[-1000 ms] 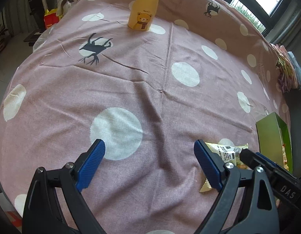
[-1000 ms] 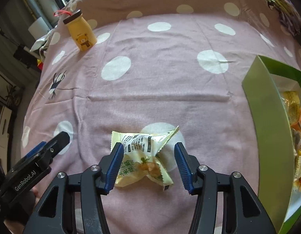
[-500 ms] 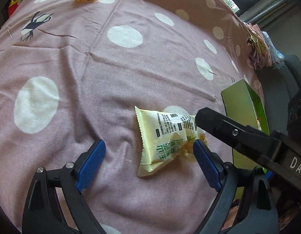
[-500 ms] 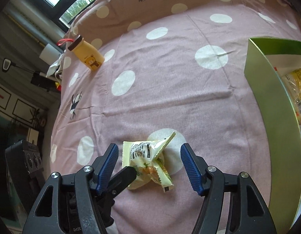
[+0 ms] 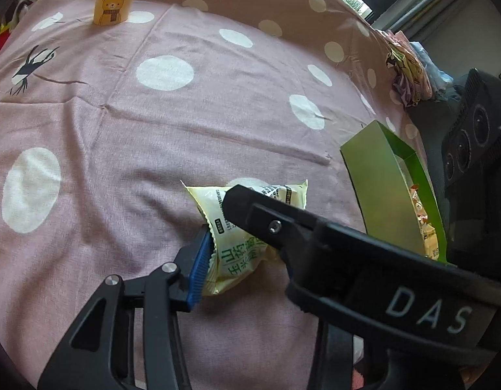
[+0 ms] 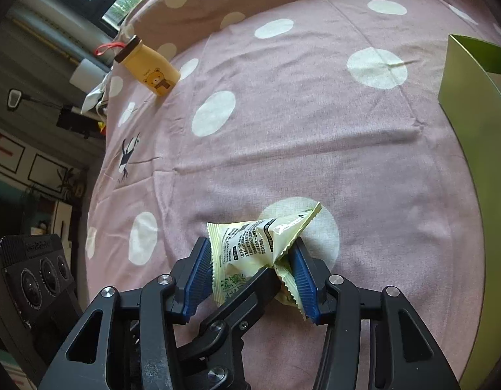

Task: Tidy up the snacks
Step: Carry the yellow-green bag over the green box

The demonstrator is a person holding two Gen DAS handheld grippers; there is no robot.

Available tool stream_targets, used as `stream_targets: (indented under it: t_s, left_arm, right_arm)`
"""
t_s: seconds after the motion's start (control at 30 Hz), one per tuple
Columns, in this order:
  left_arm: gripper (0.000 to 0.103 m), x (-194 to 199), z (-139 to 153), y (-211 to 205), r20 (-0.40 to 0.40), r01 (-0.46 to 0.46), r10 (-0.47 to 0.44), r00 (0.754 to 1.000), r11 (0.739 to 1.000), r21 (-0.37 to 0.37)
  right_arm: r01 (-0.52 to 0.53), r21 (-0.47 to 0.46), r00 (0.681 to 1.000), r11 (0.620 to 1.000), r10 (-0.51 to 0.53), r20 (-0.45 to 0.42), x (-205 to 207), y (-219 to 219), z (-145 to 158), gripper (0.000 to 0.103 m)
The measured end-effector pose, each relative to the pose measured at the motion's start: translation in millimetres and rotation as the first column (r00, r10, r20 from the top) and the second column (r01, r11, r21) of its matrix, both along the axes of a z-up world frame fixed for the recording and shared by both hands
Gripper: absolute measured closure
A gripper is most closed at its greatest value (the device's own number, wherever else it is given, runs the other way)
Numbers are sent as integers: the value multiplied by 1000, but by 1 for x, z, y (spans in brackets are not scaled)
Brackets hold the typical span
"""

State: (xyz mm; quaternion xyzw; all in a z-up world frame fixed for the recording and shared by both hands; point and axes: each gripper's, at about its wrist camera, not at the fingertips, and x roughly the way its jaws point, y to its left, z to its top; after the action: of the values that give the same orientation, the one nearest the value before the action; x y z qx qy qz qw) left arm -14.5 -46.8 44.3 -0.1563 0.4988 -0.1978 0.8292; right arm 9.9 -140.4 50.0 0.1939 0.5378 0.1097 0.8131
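Pink dotted bedspread (image 6: pixel 315 149): both my tools, right tool (image 6: pixel 250 276) and seemingly left tool (image 5: pixel 244 253), pinch the snack packet (image 6: pixel 250 243); next, lift it into the green box (image 5: pixel 380 188).

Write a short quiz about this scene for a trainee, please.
1. True or false: the right tool is shut on the snack packet.
2. Choose one: the green box holds A) nothing, B) snacks, C) bottles.
3. Fill in: the yellow bottle carries a picture of a ____.

Key: 1 true; 2 B; 3 bear.
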Motion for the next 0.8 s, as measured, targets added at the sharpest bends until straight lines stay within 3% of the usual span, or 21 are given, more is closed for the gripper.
stream_targets:
  t_s: [0.23, 0.4, 0.6, 0.8]
  left_arm:
    - [62, -16, 51, -30, 192, 51, -52, 980, 999, 9]
    - [61, -25, 82, -74, 312, 153, -159, 936, 987, 46]
    - [61, -27, 93, -130, 359, 280, -293, 886, 956, 90]
    - [61, -19, 81, -175, 307, 370, -383, 871, 923, 105]
  right_arm:
    - [40, -42, 989, 998, -33, 145, -22, -15, 48, 50]
    - [101, -32, 958, 994, -88, 272, -46, -48, 85, 50]
    - [261, 11, 905, 965, -248, 346, -73, -103, 105, 50]
    - [406, 79, 859, 910, -410, 307, -87, -154, 98, 50]
